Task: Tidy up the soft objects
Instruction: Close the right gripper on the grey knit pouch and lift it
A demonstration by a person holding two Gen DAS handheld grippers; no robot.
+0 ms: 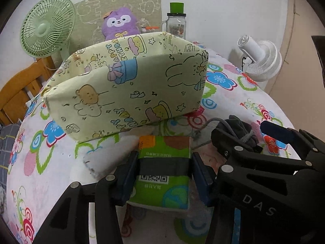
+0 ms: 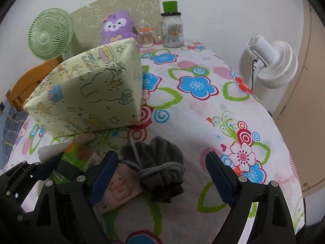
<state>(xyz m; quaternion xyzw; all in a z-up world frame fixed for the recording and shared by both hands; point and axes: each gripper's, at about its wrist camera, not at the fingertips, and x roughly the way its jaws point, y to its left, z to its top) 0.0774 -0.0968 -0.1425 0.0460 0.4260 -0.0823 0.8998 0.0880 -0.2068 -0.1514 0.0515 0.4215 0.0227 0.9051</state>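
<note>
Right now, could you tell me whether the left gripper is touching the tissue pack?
Touching: the left wrist view shows the left gripper with both pads pressed against the sides of the tissue pack.

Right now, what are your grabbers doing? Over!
Left gripper shut on green tissue pack. Right gripper open, over grey drawstring pouch. Fabric bin ahead, nothing blocking.

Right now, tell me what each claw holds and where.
Left claw grips the green tissue pack by its two sides, mid-length. Right claw holds nothing.
</note>
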